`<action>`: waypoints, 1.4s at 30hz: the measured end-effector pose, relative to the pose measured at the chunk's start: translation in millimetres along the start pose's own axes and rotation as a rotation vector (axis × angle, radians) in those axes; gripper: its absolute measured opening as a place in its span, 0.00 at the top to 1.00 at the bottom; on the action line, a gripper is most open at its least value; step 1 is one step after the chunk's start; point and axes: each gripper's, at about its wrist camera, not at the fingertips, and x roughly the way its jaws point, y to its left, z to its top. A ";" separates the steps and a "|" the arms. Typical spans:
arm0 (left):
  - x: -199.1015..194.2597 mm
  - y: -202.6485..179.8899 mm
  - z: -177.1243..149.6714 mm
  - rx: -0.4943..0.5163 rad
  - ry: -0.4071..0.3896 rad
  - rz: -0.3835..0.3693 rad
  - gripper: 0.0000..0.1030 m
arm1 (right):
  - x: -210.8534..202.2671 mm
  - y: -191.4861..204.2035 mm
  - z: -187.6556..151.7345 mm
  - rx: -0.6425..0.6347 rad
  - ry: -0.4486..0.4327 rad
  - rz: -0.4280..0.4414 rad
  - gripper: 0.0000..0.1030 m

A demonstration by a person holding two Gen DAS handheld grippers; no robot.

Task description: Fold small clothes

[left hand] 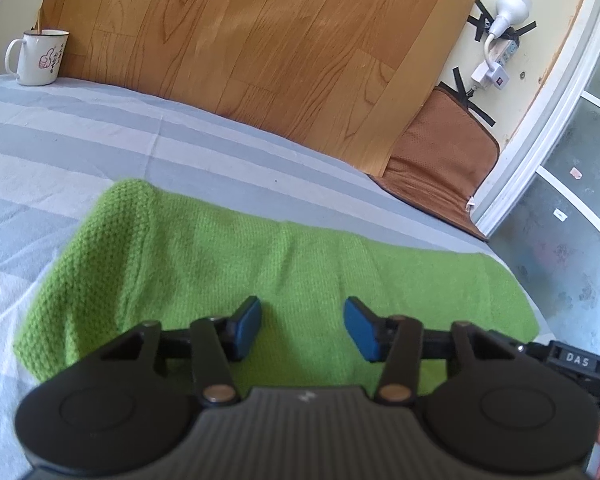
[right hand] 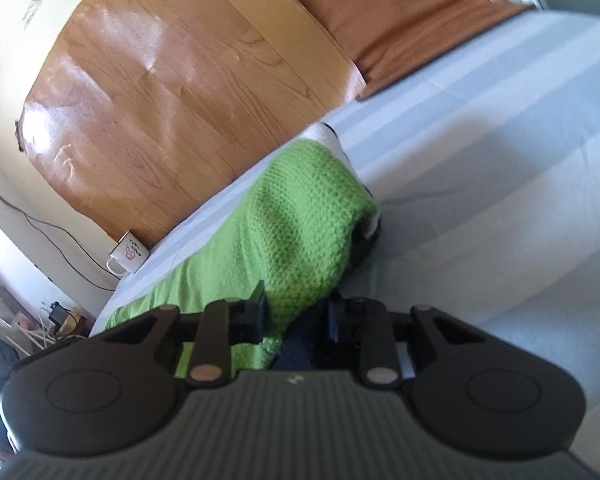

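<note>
Lying flat on grey-and-white striped sheet point(left hand: 100, 128): green knitted garment point(left hand: 228, 256), one end bunched. Left gripper point(left hand: 302, 326) over garment, jaws apart, nothing between blue pads. Right gripper point(right hand: 298, 310) at garment's lifted edge, knit bunched between jaws, which clamp on it. White enamel mug point(left hand: 38, 58) stands at sheet's far corner. Behind: wood-grain panel point(left hand: 260, 48) against cream wall, brown cushion point(left hand: 440, 160) beside it, white lamp point(left hand: 510, 10) and power strip taped to wall.
</note>
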 end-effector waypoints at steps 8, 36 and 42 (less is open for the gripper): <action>-40.9 49.1 27.2 -0.189 -0.097 -0.107 0.71 | -0.7 79.7 19.0 -0.230 -0.046 0.134 0.71; -67.8 79.9 53.7 -0.246 -0.225 -0.099 0.16 | 96.1 183.2 28.1 -0.539 0.151 0.351 0.84; -77.7 73.5 49.5 -0.227 -0.241 -0.084 0.17 | 200.3 178.3 -12.2 -0.383 0.560 0.452 0.96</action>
